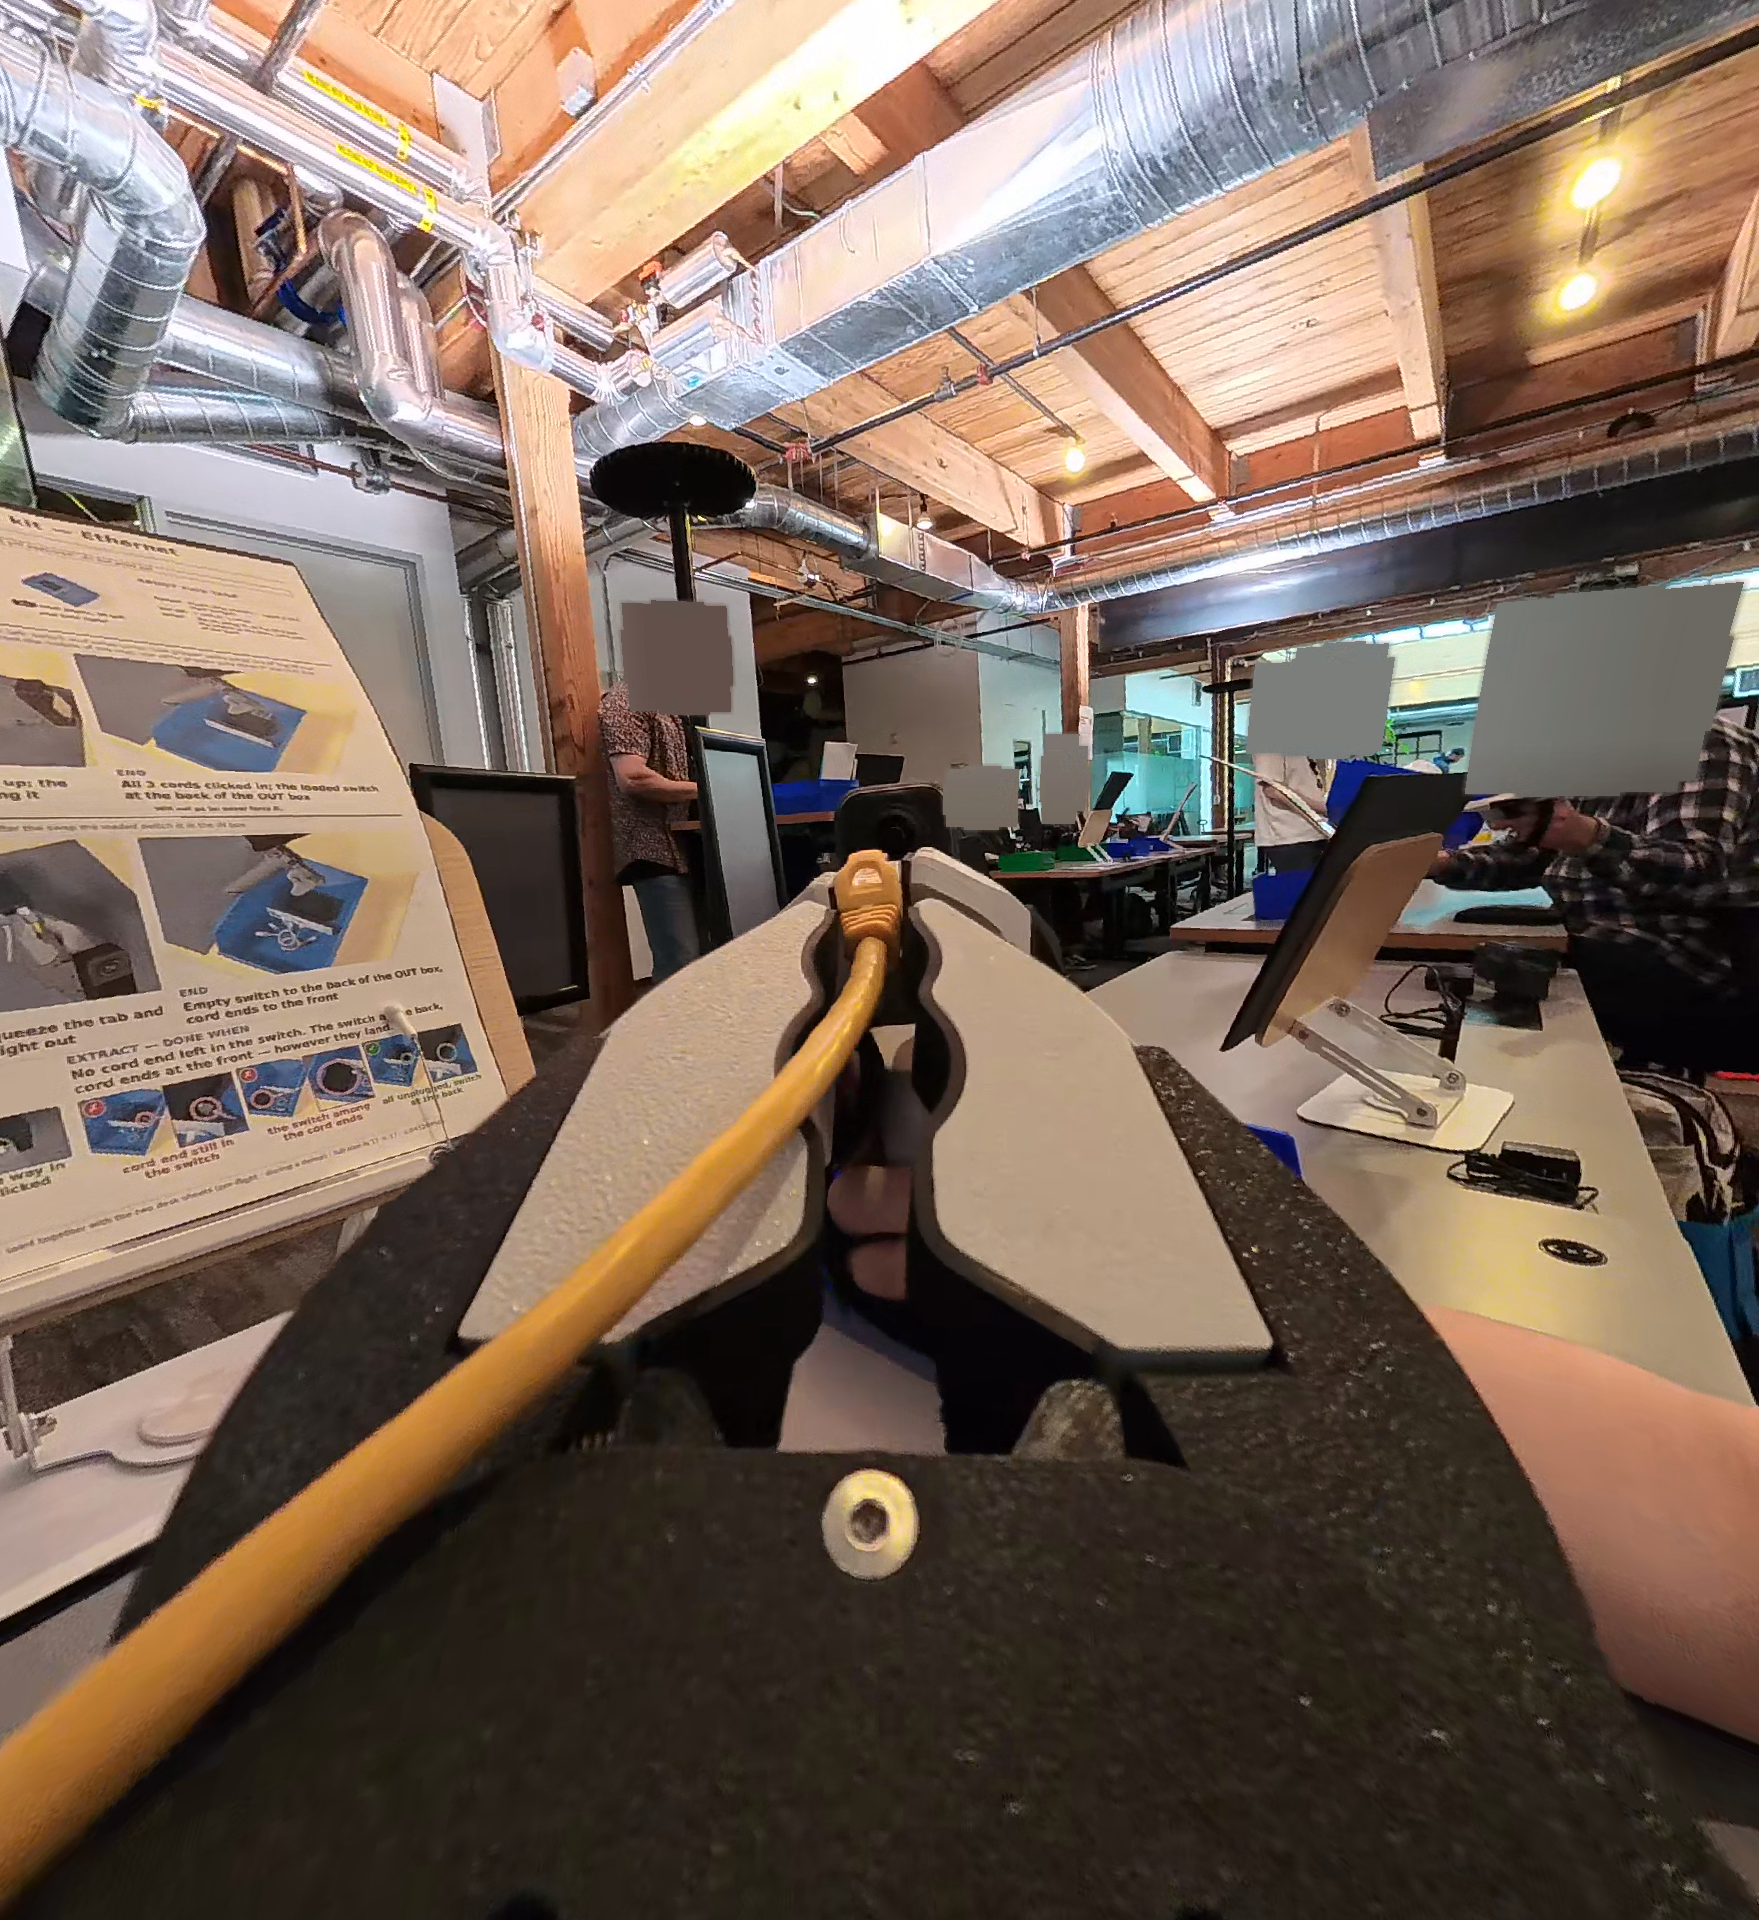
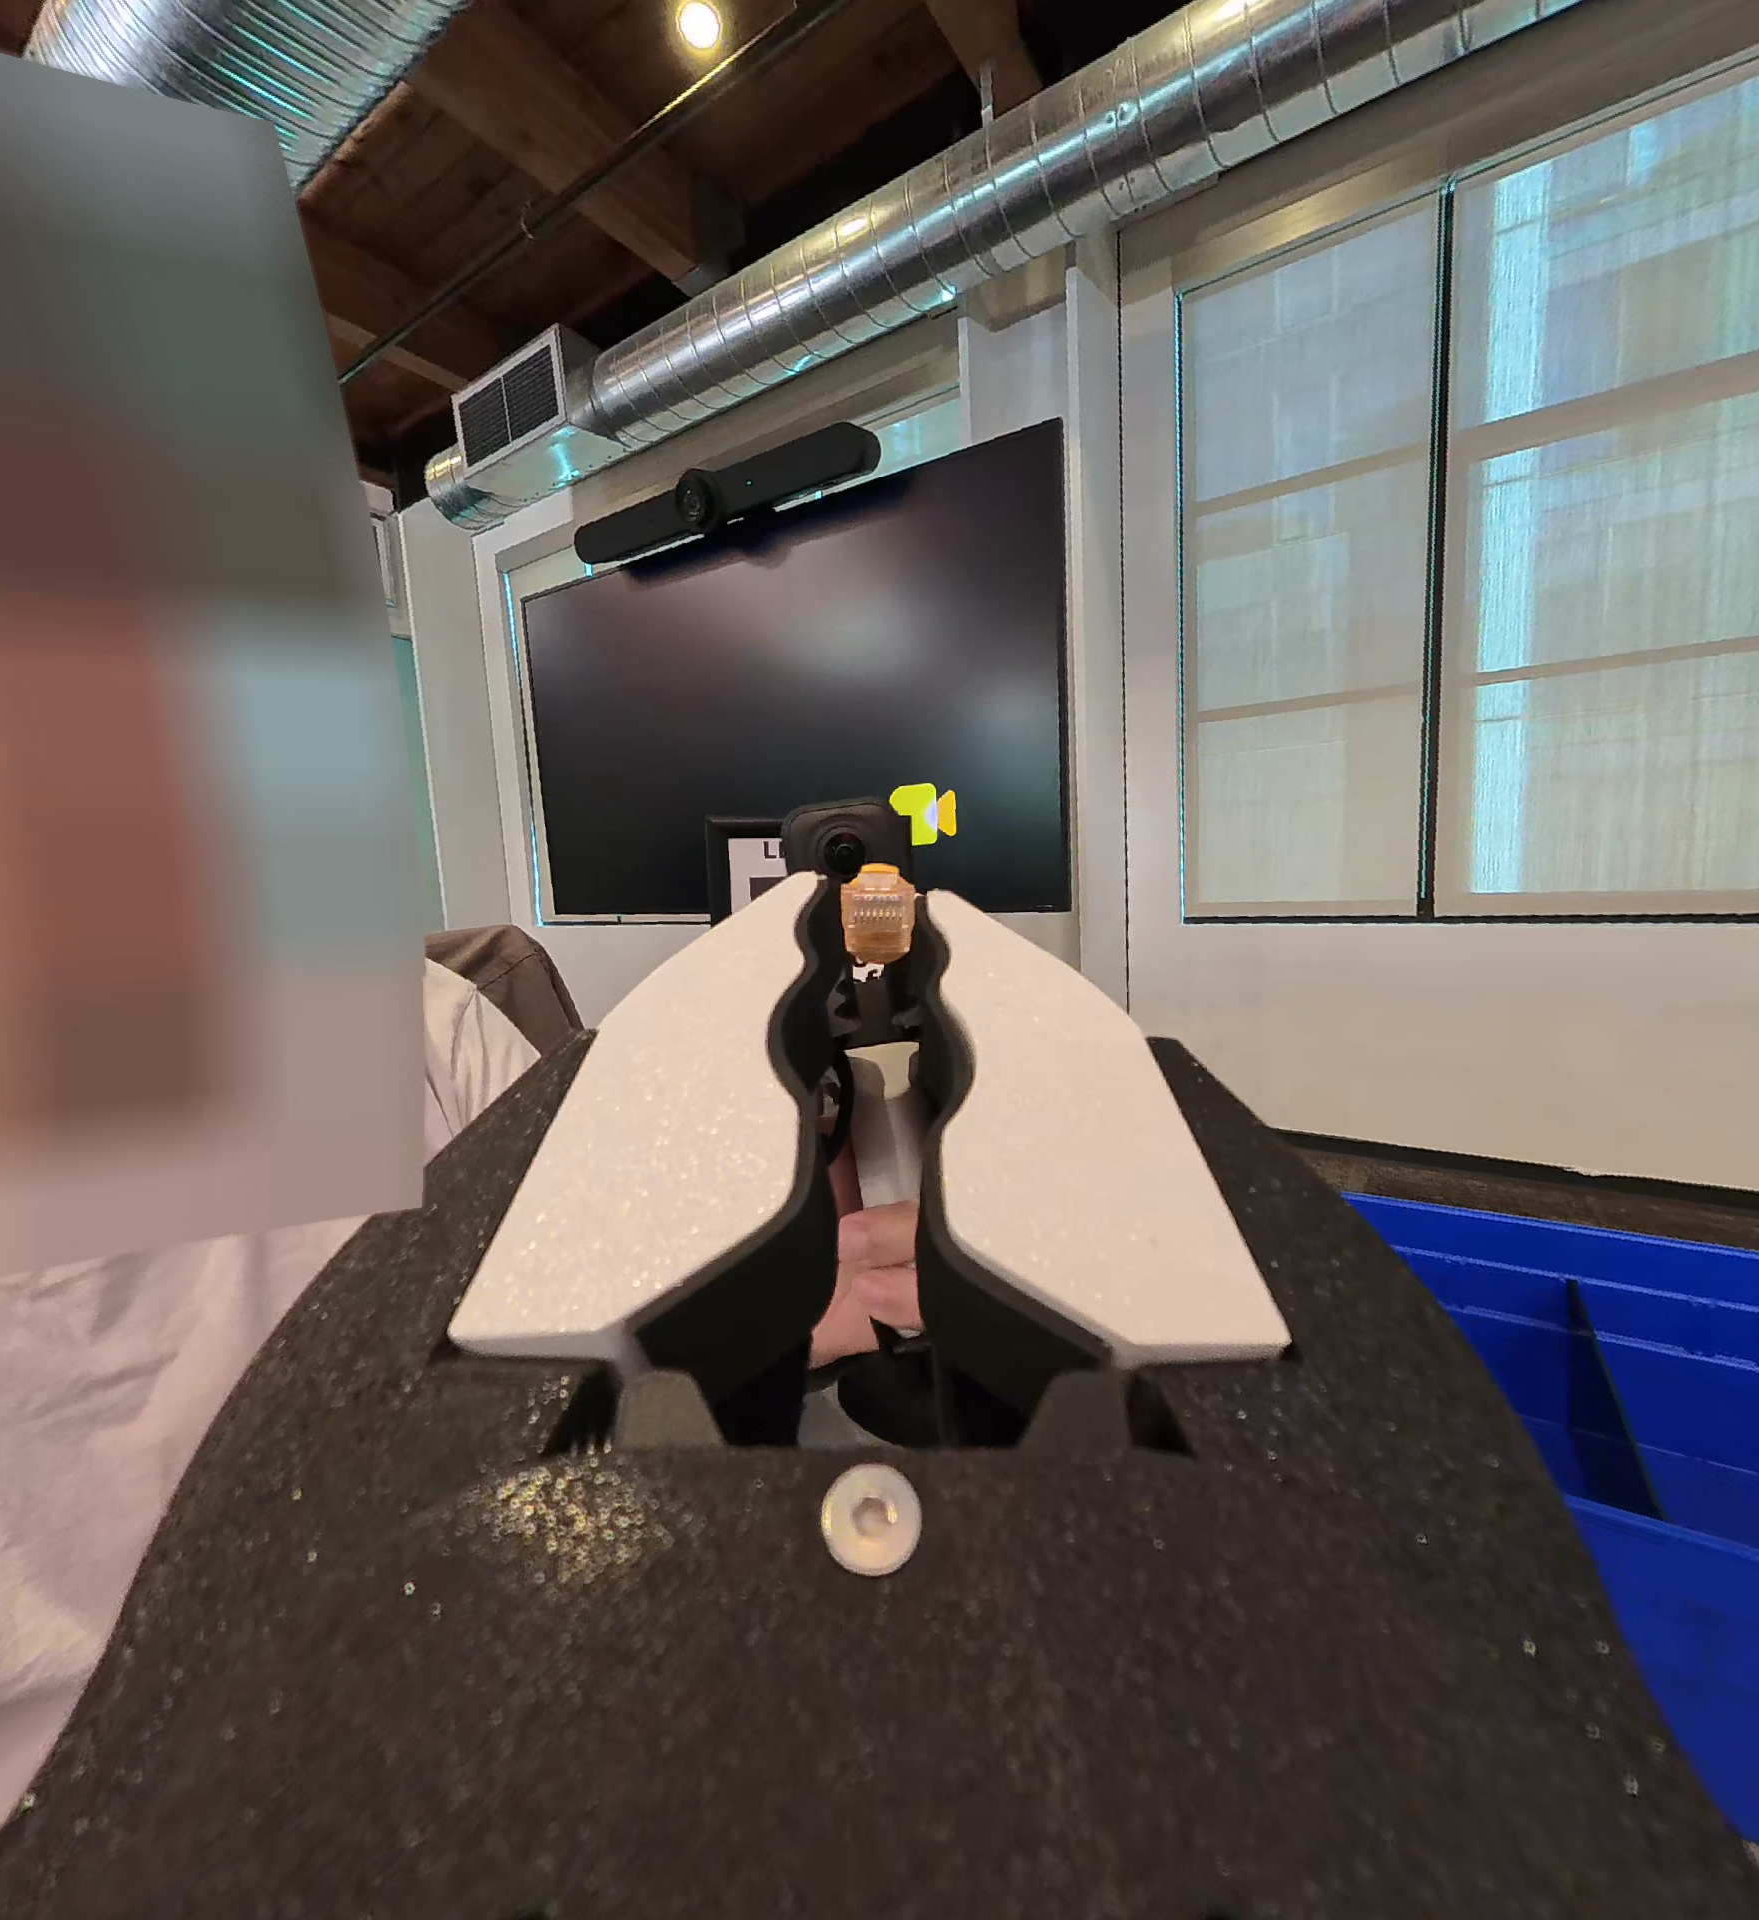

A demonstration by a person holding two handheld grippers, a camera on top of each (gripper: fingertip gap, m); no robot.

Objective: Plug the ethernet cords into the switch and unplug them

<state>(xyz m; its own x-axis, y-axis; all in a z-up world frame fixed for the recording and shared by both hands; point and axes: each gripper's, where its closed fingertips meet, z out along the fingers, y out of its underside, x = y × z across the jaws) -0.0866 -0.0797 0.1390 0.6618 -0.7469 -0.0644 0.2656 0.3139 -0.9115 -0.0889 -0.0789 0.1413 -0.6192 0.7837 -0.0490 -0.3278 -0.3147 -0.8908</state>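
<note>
- The left tongs (image 1: 870, 935) are clenched on the yellow ethernet cord (image 1: 646, 1195), just behind its plug (image 1: 867, 878). The plug sticks out past the tips, and the cable trails back over the left finger and off the lower left of the view.
- The right tongs (image 2: 875, 920) face the left ones tip to tip. The plug's contact face sits right at their nearly closed tips. I cannot tell whether they pinch the plug or only frame it.
- Risk, as I judge it: if this is a hand-over, one pair letting go before the other has a firm hold would drop the cord. The plug is small and the tips overlap it narrowly.
- A squeeze across the plug could press or bend its latch tab. Pulling the two tongs apart while both grip could twist the plug or strain the boot.
- The long trailing cable could drag on the left finger and turn the plug off line before it goes into a port.
- The switch is not visible in either view, so the plug's distance from it cannot be judged.
- Further out, an instruction board (image 1: 179, 883) stands on the table (image 1: 1374, 1226) to the left of the left tongs. A blue bin (image 2: 1581, 1455) with a divider lies low on the right of the right tongs.
</note>
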